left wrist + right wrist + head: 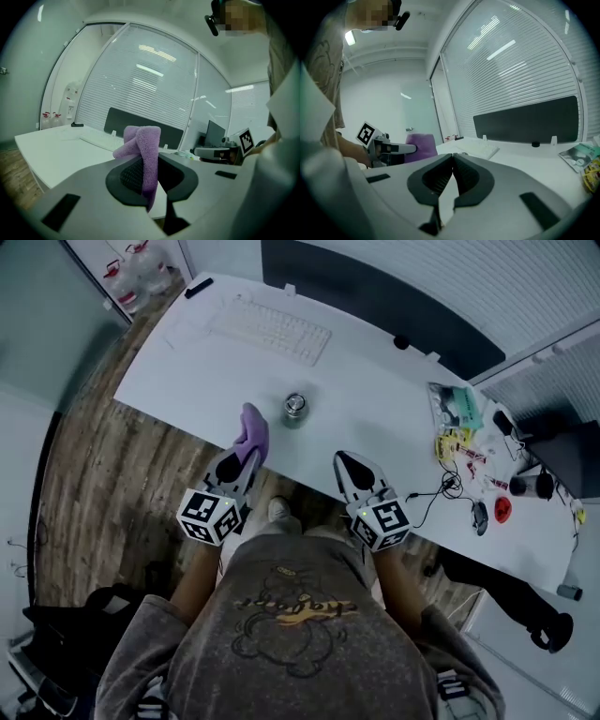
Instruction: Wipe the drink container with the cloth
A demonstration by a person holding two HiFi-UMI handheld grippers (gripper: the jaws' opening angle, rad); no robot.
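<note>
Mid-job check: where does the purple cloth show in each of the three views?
Head view: purple cloth left of centre, clamped in the left gripper, just left of the drink can.
Left gripper view: dead centre, pinched between the jaws.
Right gripper view: left of centre, at the left gripper's tip.
Shared landmark: the dark panel along the desk's far edge.

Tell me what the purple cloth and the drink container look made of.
The purple cloth looks a soft fuzzy textile, perhaps microfibre: matte, napped surface that folds limply. The drink container is probably metal, like a can: silvery glossy top on a round body, though too small to be sure.
</note>
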